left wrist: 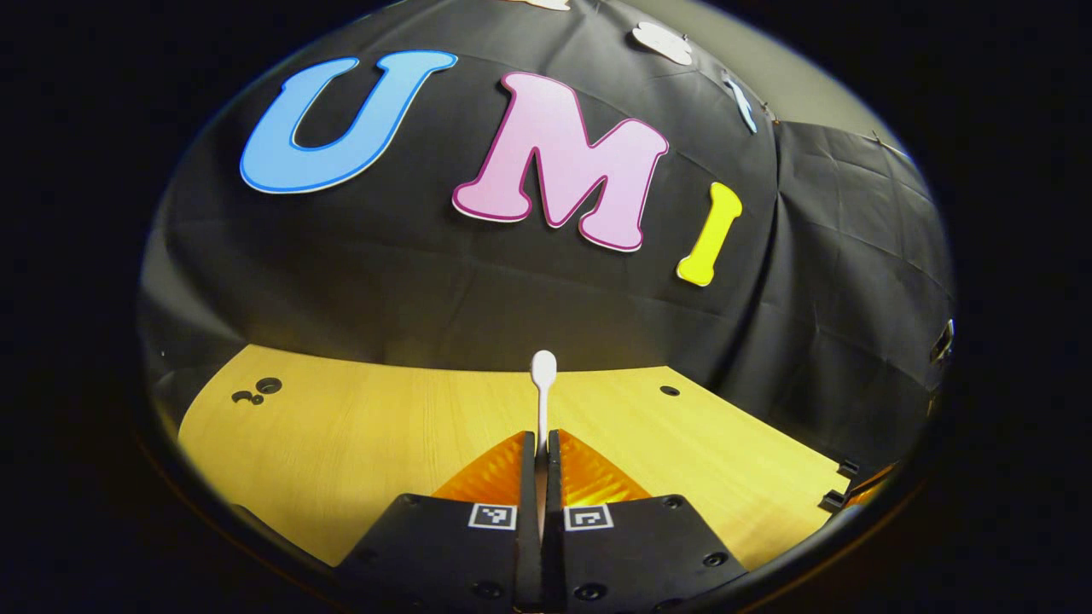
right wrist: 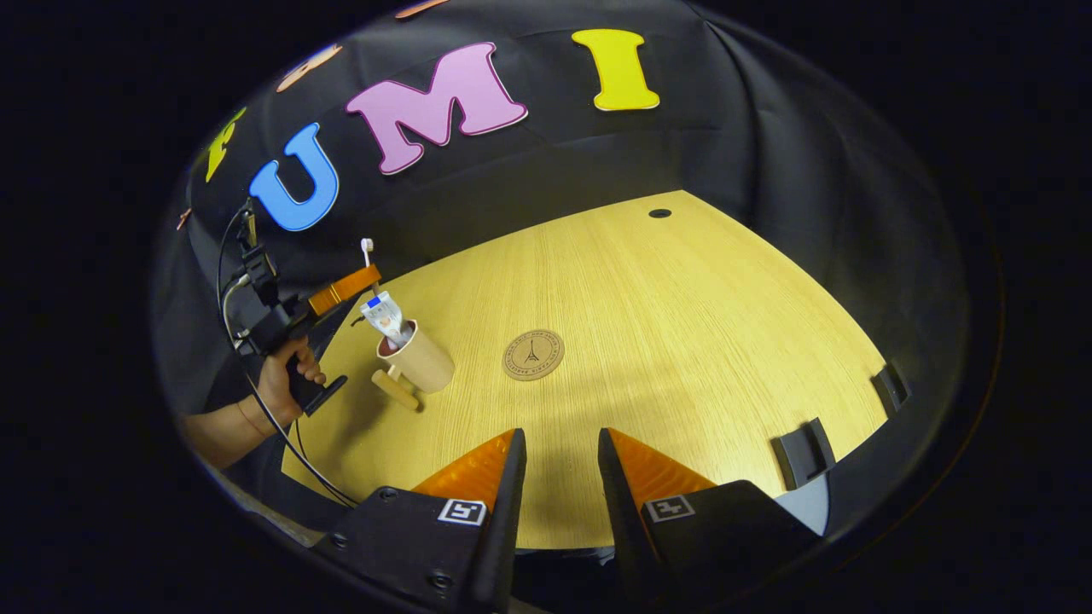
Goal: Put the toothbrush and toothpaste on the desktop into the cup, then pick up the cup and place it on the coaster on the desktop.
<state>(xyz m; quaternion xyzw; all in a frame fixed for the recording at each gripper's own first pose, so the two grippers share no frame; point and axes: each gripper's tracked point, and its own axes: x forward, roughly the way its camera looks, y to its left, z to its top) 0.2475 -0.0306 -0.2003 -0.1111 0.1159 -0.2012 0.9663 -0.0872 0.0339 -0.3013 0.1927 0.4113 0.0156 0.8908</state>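
In the right gripper view, the coaster (right wrist: 533, 355) lies on the desk (right wrist: 682, 341) ahead of the fingers (right wrist: 503, 477). The cup (right wrist: 420, 362) stands left of it with the toothpaste (right wrist: 384, 315) in it. The toothbrush (left wrist: 543, 388) sticks out ahead between the left gripper's fingers (left wrist: 527, 477).

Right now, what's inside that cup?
A toothpaste tube sticks out of the cup; its lower end is hidden by the wall. The toothbrush is outside, held in the left tool.

Desk (right wrist: 682, 324): light wood grain, dark round hole (right wrist: 659, 213) nr far edge. On it: cup (right wrist: 420, 360) w/ side handle, standing nr left edge; round coaster (right wrist: 533, 354) flat, right of cup, apart. Black clips (right wrist: 802, 452) on right edge.
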